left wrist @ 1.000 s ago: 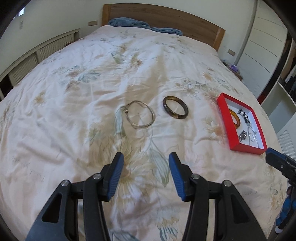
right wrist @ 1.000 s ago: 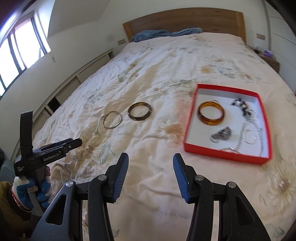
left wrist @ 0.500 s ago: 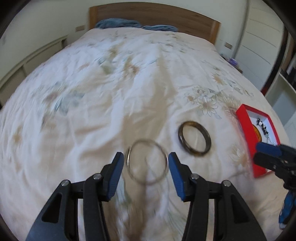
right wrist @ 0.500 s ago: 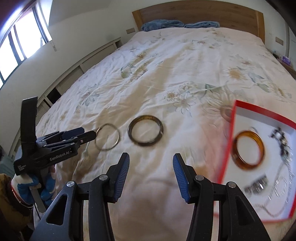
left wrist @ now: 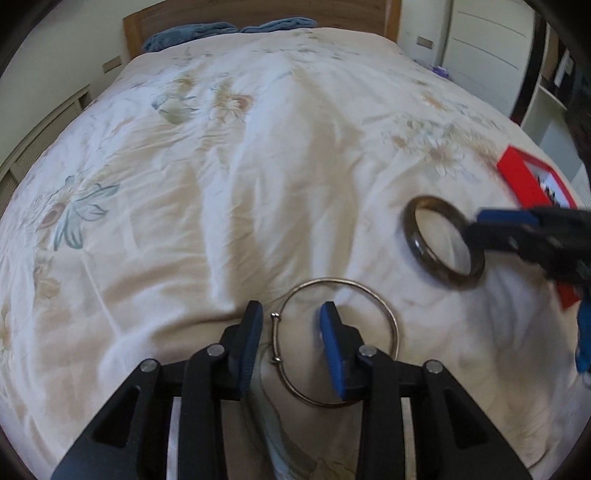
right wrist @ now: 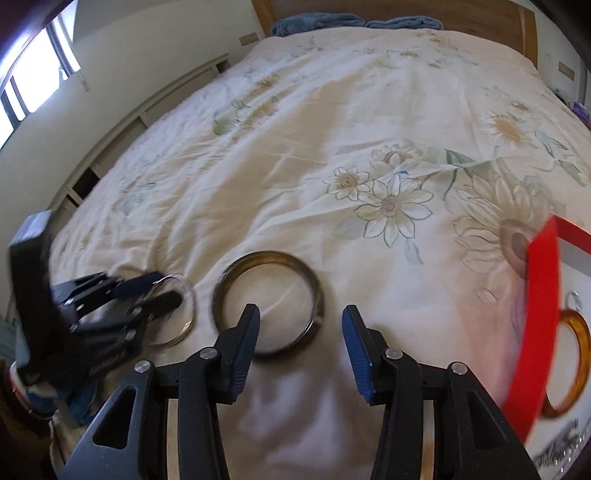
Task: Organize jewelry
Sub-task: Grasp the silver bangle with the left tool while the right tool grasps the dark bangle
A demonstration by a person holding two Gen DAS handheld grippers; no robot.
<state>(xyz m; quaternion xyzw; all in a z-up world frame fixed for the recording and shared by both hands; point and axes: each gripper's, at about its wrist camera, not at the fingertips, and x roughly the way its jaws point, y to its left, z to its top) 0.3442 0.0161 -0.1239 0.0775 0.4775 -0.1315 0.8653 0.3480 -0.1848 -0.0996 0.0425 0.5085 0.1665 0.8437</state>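
A thin silver bangle (left wrist: 332,281) and a dark brown bangle (left wrist: 417,243) lie side by side on the flowered bedspread (left wrist: 258,166). My left gripper (left wrist: 291,314) is low over the silver bangle. Its clasp side lies between the closing jaws, and the pads do not touch it. In the right wrist view my right gripper (right wrist: 301,314) straddles the right rim of the dark bangle (right wrist: 269,256), one finger inside the ring and one outside. Its jaws are closing too, with gaps on both sides. Each gripper shows in the other's view: left gripper (right wrist: 170,286), right gripper (left wrist: 480,227).
A red box (right wrist: 543,295) with a white floor sits to the right and holds an amber bangle (right wrist: 580,332) and silver chains (right wrist: 561,454). Blue pillows (left wrist: 192,31) lie by the wooden headboard (left wrist: 258,11). A low cabinet (right wrist: 147,122) runs along the bed's left side.
Both grippers came down and forward onto the bangles. The left jaws narrowed around the silver bangle's clasp side. The right gripper swung left, away from the red box, and narrowed over the dark bangle.
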